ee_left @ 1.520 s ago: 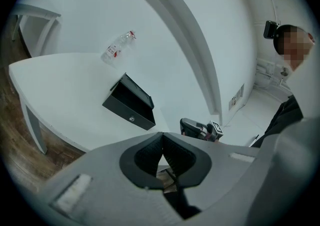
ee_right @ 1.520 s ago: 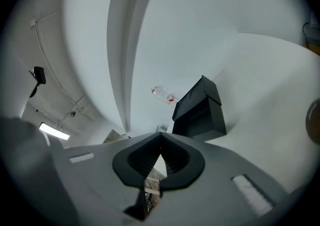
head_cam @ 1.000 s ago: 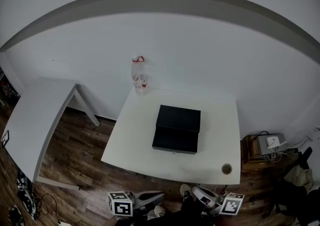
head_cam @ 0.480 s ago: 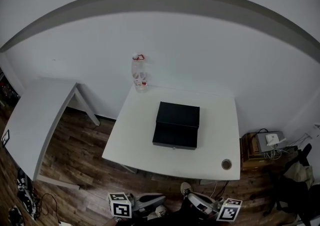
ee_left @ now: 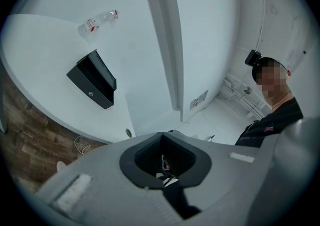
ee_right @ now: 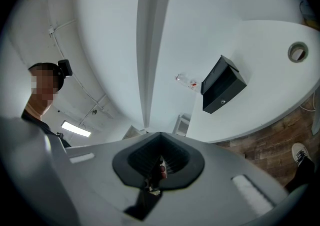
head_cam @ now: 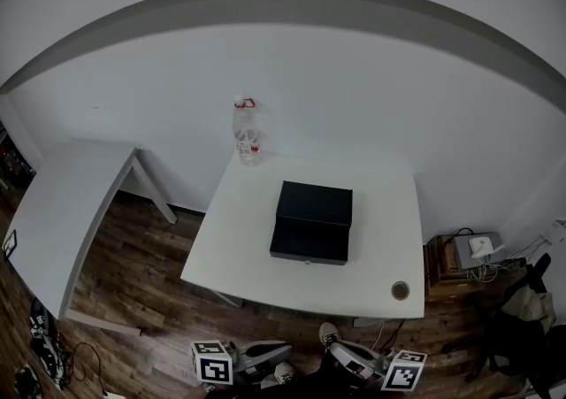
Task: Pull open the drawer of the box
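Drawer [head_cam: 309, 255] stays shut on the box [head_cam: 314, 205] atop the desk [head_cam: 389, 247] as the right gripper [ee_right: 160, 138] shifts slightly, left gripper [ee_left: 162, 138] idle, both sets of jaws closed and empty.

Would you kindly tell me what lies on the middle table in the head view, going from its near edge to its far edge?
ring → box → bottle

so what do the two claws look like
The left claw and right claw are light grey moulded shells with a dark ribbed recess around the jaws. Each carries a white cube with black square markers: left cube, right cube.
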